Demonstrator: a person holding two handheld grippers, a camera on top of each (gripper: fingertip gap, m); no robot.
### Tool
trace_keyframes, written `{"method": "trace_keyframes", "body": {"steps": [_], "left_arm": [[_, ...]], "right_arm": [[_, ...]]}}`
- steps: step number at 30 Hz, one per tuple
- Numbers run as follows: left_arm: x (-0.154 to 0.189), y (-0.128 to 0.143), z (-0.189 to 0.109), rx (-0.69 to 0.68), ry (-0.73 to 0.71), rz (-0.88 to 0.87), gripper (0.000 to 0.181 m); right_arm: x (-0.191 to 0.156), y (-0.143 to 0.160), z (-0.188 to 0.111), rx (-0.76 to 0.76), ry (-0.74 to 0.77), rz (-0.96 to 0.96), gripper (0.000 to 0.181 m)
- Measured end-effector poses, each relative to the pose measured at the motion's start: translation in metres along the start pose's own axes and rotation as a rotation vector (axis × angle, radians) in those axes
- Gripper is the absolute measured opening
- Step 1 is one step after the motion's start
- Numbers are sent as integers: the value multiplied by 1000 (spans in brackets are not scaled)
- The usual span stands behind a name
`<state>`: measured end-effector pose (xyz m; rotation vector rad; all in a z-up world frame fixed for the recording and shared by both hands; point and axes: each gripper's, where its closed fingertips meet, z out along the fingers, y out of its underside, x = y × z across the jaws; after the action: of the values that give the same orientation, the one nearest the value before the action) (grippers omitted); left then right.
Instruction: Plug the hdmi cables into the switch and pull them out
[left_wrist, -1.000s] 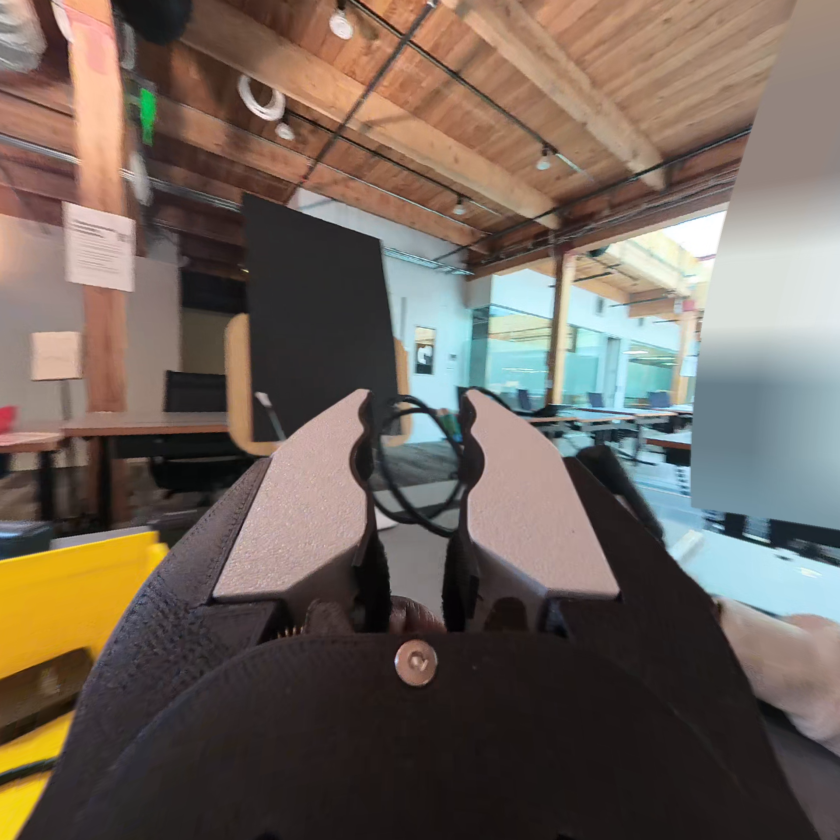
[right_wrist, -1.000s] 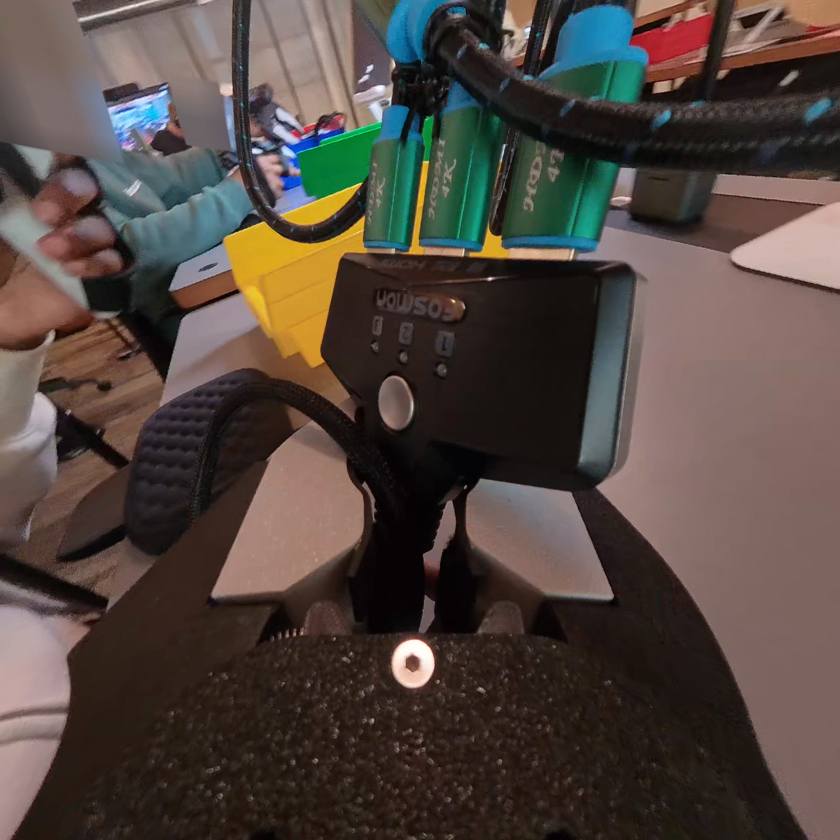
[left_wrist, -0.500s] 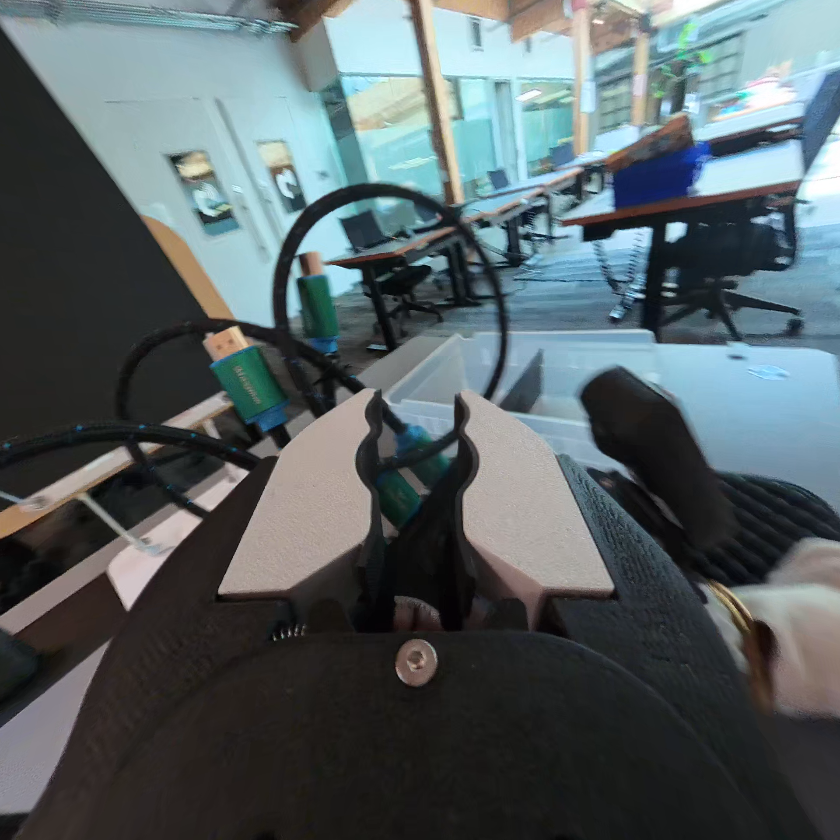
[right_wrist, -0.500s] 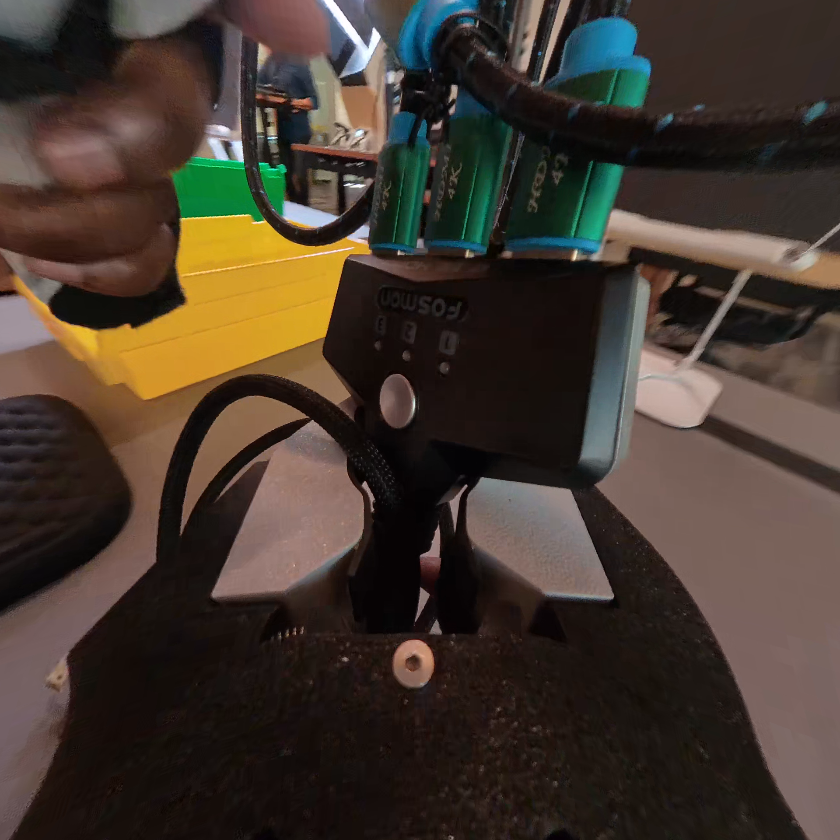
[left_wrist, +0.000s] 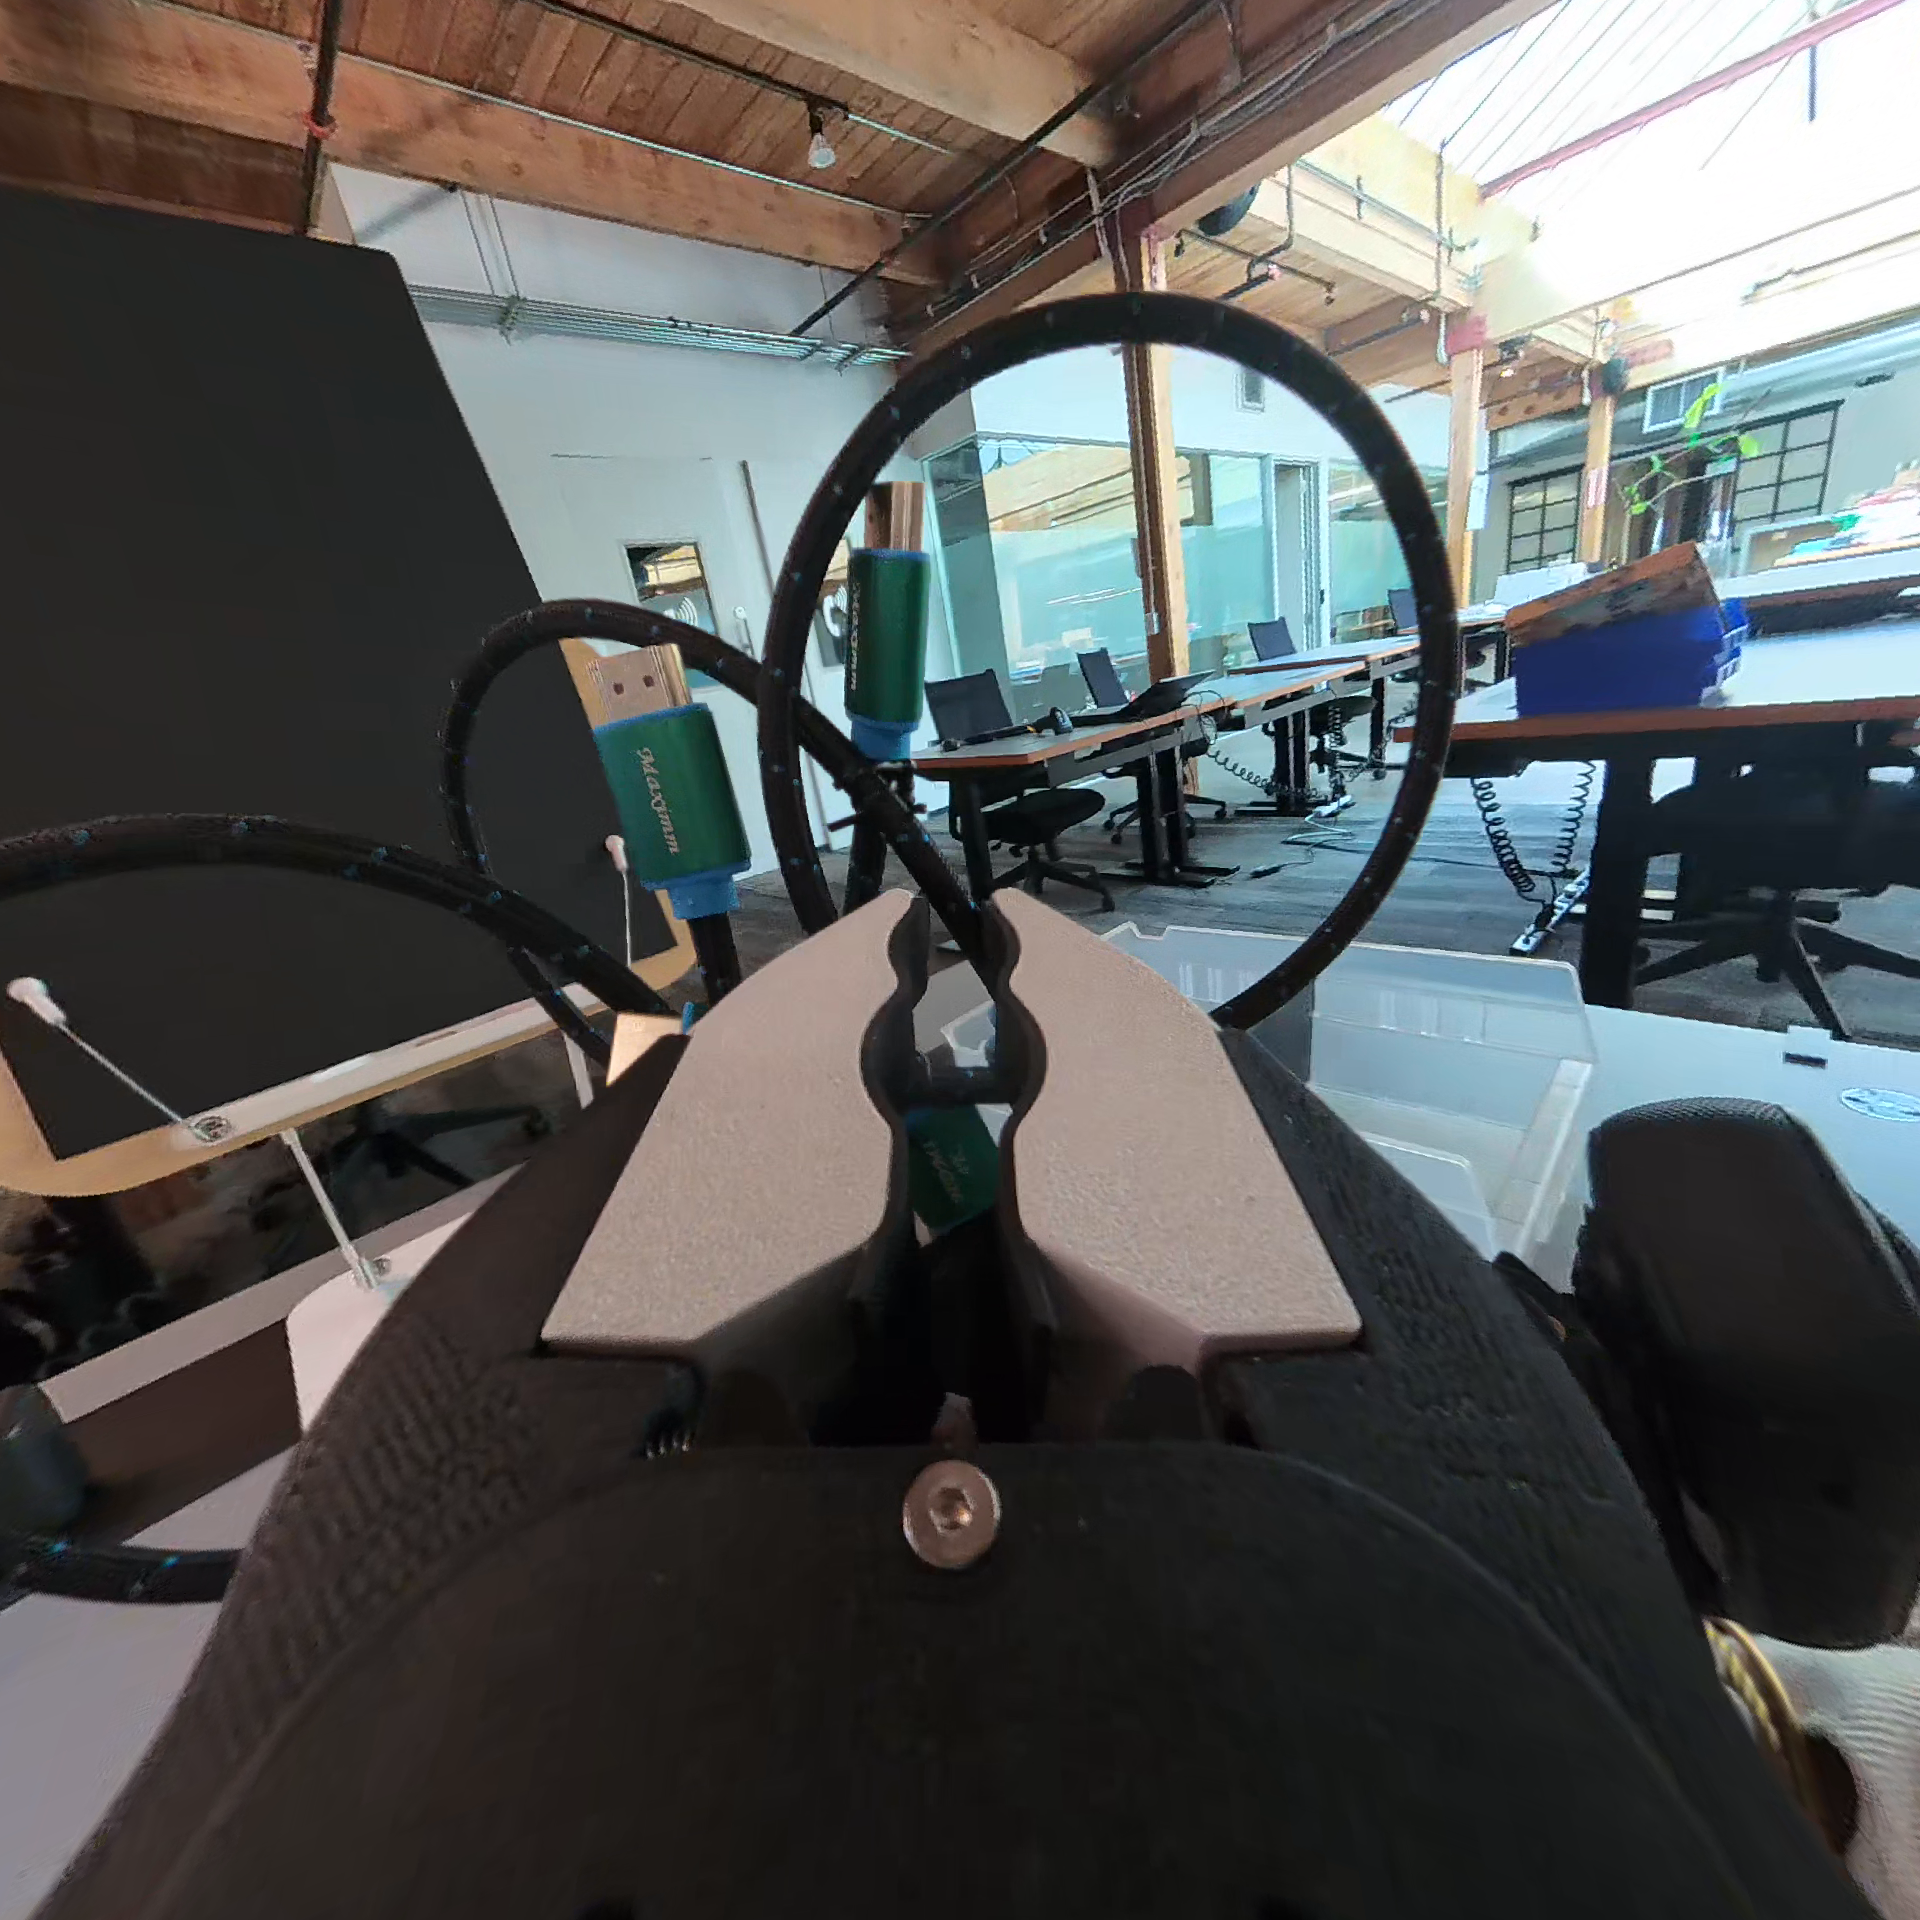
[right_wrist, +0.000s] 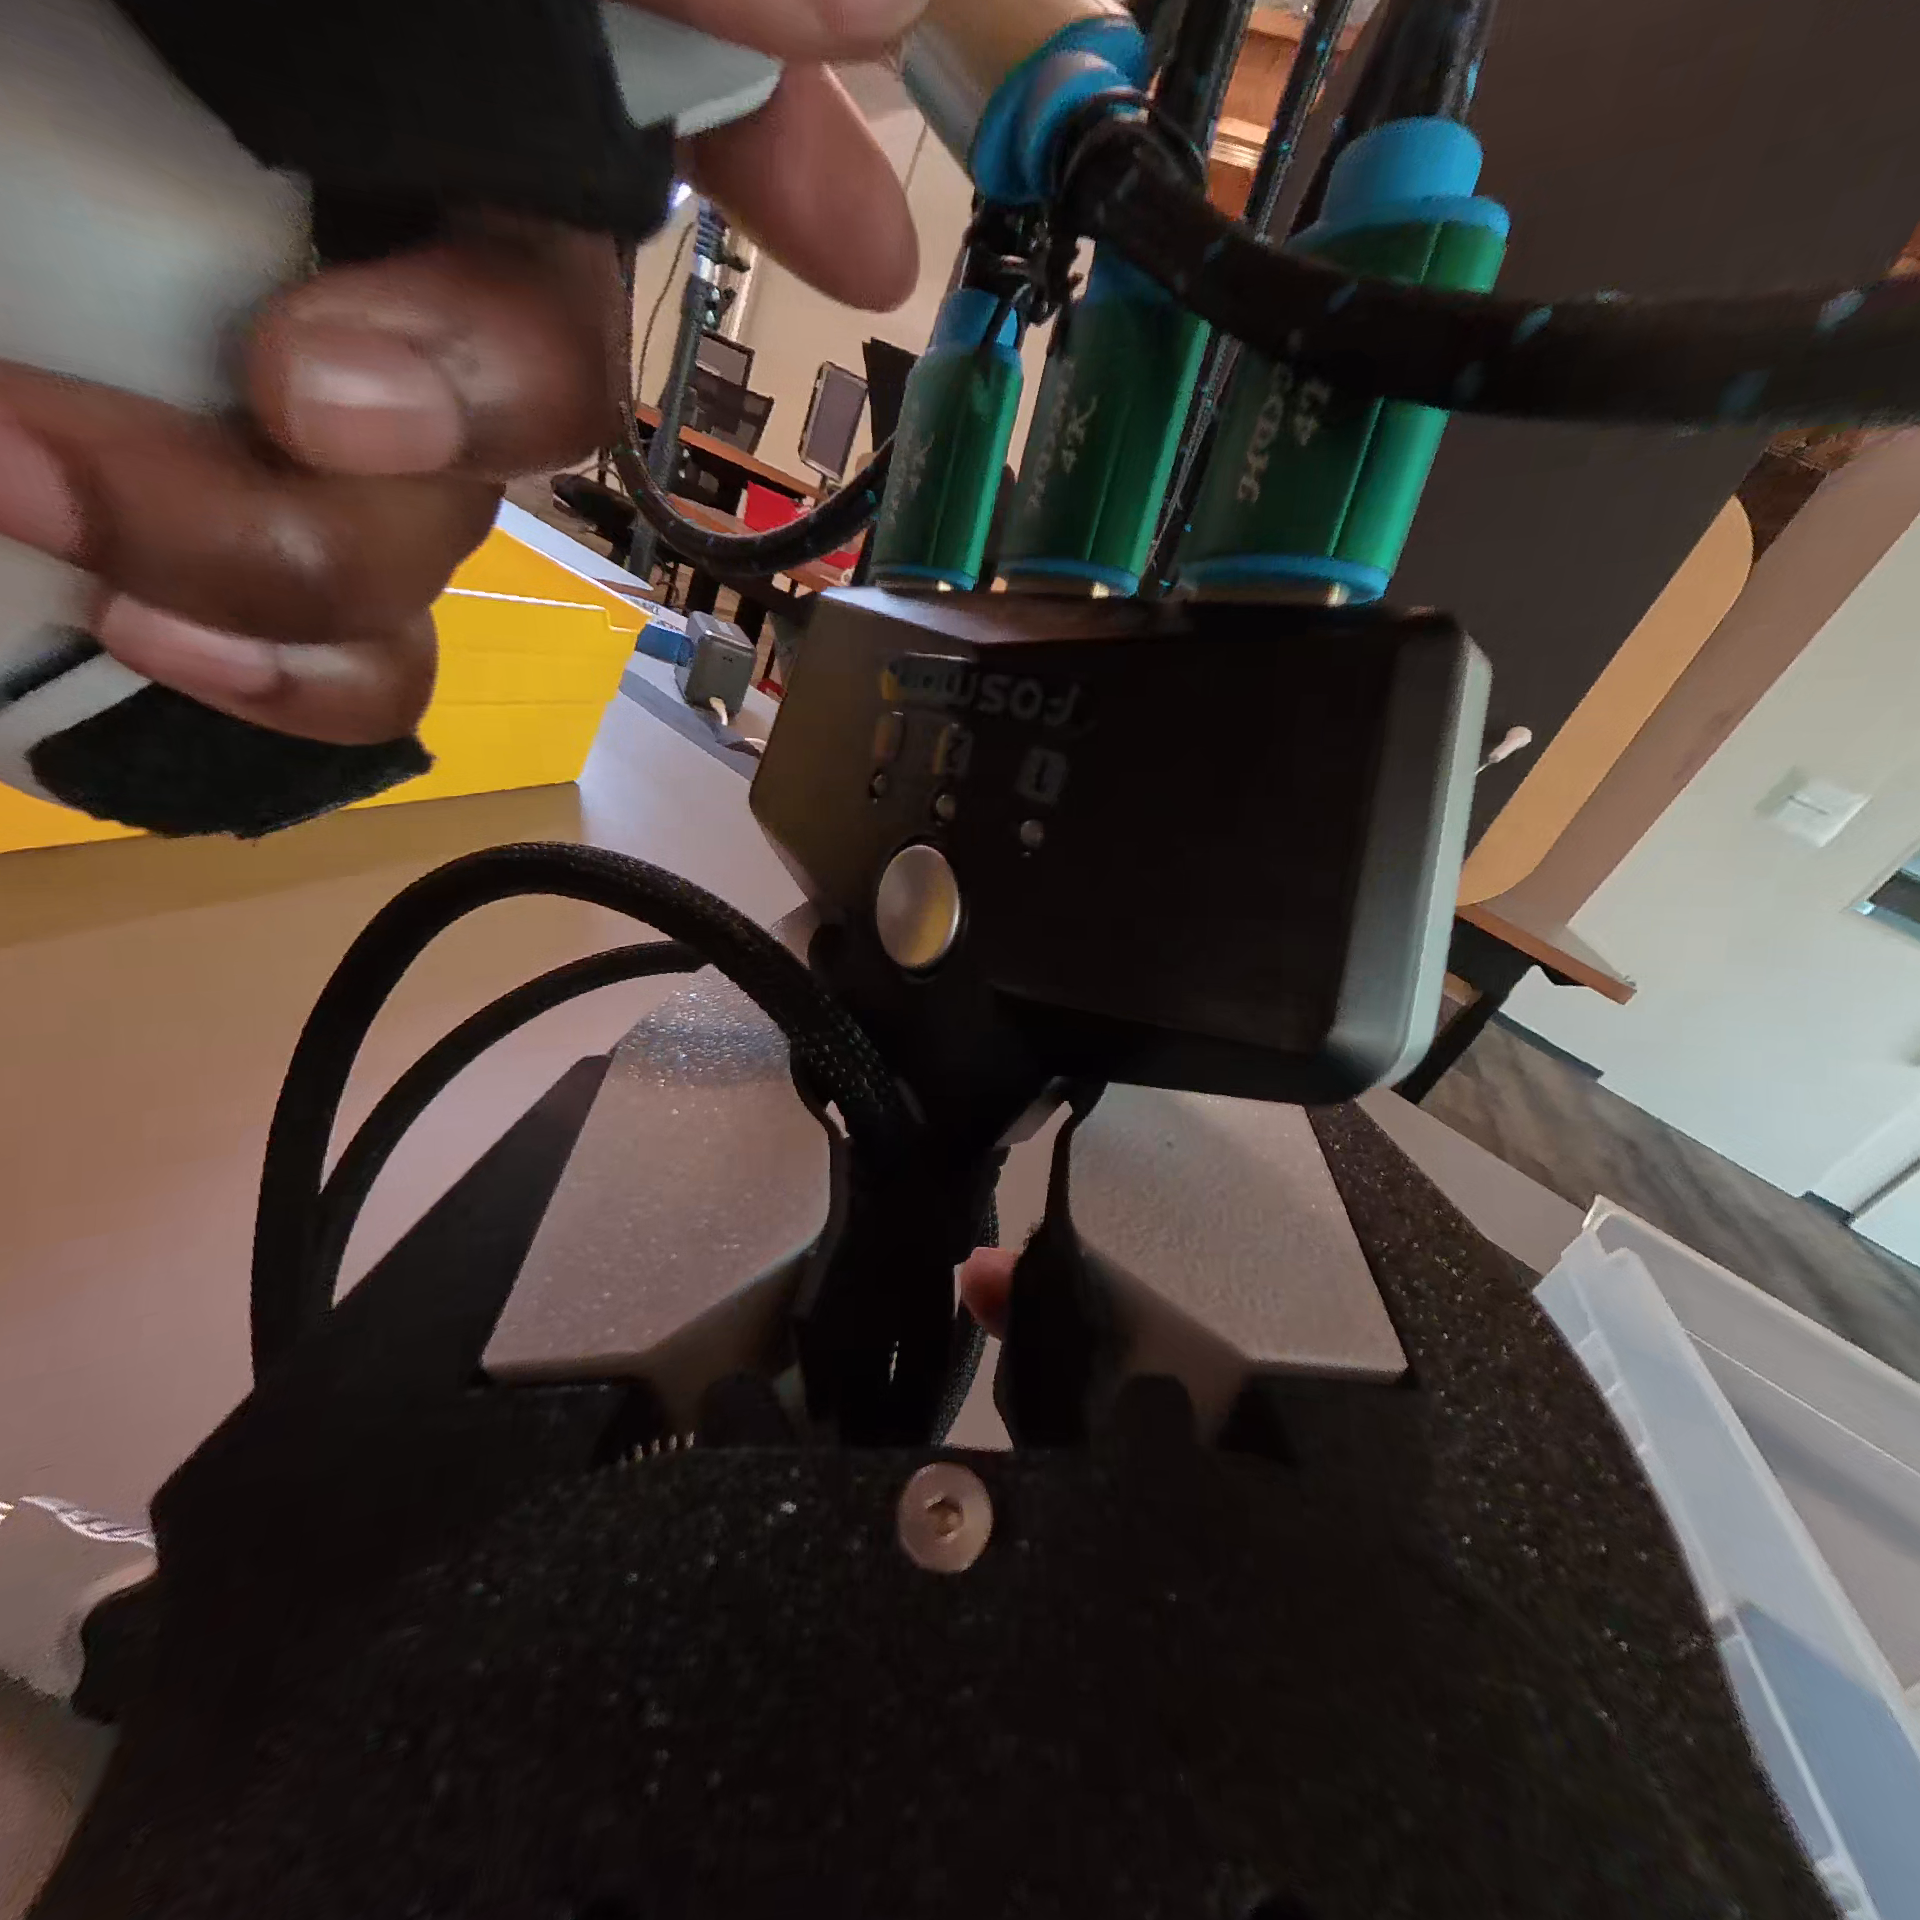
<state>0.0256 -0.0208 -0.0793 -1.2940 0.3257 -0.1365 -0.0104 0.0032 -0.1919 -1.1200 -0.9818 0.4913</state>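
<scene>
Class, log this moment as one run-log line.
left claw: shut on green plug | right claw: shut on switch tail cable | switch: three plugs seated

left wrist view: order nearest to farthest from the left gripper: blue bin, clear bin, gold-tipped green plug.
From the left gripper:
1. gold-tipped green plug, just left of the fingertips.
2. clear bin, right, on the table.
3. blue bin, far right, on a distant desk.
</scene>
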Motion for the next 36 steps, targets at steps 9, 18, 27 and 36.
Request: {"method": "trace_keyframes", "body": {"steps": [9, 18, 27, 36], "left_arm": [[43, 10, -30, -268, 338, 30, 8], [-13, -10, -60, -78, -20, 44, 111], [-23, -27, -69, 85, 53, -42, 0], [-81, -41, -74, 192, -92, 85, 0]], "right_arm": [[-11, -7, 1, 77, -163, 184, 36], [-9, -3, 0, 82, -282, 441, 37], [-6, -4, -1, 95, -312, 494, 37], [-9, 0, 1, 72, -335, 505, 37]]}}
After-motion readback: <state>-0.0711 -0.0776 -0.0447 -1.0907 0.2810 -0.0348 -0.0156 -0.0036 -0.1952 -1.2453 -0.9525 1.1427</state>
